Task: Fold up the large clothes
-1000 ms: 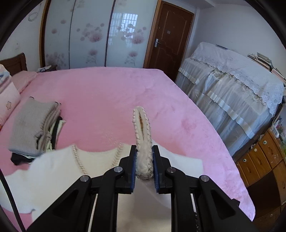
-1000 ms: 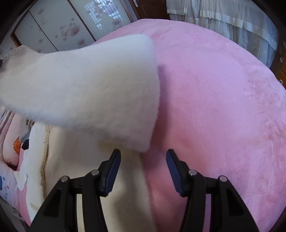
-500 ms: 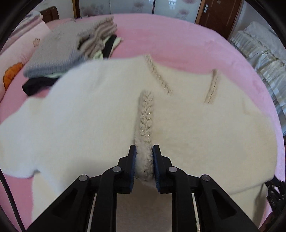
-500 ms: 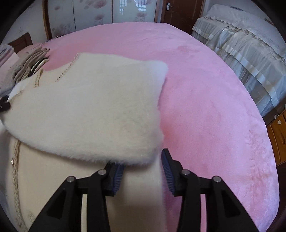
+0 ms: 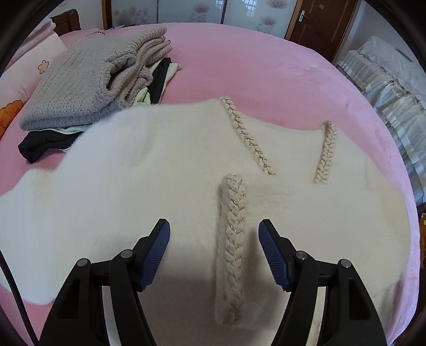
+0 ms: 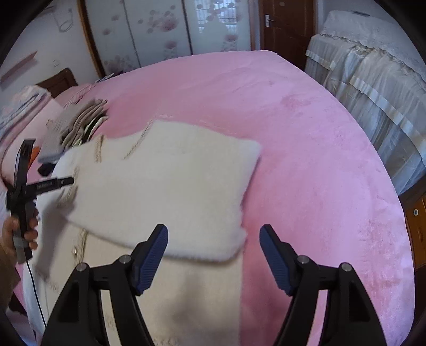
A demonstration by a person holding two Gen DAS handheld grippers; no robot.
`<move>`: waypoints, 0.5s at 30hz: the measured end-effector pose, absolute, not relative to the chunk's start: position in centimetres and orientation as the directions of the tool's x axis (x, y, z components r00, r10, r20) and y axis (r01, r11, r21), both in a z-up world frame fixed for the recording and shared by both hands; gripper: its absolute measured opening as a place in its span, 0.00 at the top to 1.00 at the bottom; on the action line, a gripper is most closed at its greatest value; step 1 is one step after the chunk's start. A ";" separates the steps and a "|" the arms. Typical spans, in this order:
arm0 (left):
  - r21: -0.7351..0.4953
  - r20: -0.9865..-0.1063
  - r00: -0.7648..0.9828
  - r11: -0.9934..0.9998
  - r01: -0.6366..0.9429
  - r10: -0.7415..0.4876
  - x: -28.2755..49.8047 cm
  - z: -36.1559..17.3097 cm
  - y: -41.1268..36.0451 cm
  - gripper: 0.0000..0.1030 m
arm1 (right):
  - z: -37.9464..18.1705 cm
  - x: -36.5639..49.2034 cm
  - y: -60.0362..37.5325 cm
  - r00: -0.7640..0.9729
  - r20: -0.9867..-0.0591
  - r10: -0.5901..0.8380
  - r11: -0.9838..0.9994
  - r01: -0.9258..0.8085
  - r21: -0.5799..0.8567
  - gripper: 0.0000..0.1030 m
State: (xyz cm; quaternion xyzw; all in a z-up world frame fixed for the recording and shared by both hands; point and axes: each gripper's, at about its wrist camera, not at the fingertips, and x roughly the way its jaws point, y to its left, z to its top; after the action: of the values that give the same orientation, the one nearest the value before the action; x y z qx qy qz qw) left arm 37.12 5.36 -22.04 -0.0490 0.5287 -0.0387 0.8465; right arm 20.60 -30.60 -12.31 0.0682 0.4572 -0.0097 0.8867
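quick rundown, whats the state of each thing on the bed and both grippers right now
left gripper: open, holding nothing, over the braided trim
right gripper: open, holding nothing
cream cardigan: lying on the bed, one part folded over its body
braided trim: lying loose between the left gripper's fingers
clothes pile: folded and stacked beside the cardigan
brown door: shut

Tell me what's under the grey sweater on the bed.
Under the grey sweater lie more folded clothes: beige knit, pale green and black pieces poke out. How many, and the rest of them, stays hidden.
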 end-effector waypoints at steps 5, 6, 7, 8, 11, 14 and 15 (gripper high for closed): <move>-0.124 -0.895 0.430 0.992 0.024 -0.122 39.3 -23.2 4.8 0.34 | -15.5 27.8 -33.1 0.504 -0.864 0.010 0.972 0.197 0.126 0.30; -0.127 -0.892 0.433 0.991 0.034 -0.129 39.6 -23.2 4.5 0.36 | -16.3 29.1 -33.6 0.486 -0.874 0.010 0.968 0.215 0.131 0.30; -0.129 -0.890 0.436 0.990 0.049 -0.137 39.8 -23.1 4.2 0.45 | -17.1 30.1 -34.0 0.476 -0.879 0.018 0.963 0.230 0.144 0.30; -0.130 -0.890 0.433 0.989 0.065 -0.145 40.1 -23.1 3.7 0.60 | -17.9 31.0 -34.5 0.466 -0.884 0.031 0.955 0.247 0.164 0.30; -0.079 -0.890 0.443 0.993 0.082 -0.108 40.3 -22.7 2.3 0.83 | -19.8 32.3 -35.5 0.461 -0.882 0.102 0.934 0.262 0.244 0.54; -0.055 -0.836 0.541 0.994 0.096 -0.099 39.5 -21.2 1.0 0.84 | -19.2 32.8 -35.1 0.488 -0.872 0.016 0.950 0.264 0.165 0.83; -0.029 -0.823 0.563 0.995 0.093 -0.077 39.4 -21.3 0.8 0.84 | -19.4 32.9 -34.9 0.494 -0.870 -0.011 0.953 0.268 0.140 0.83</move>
State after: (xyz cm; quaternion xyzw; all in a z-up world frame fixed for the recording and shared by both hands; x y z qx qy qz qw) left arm 39.39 0.76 -21.32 0.0086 0.4651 -0.0478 0.8839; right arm 32.86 -34.92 -19.42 0.1292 0.4965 -0.0817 0.8544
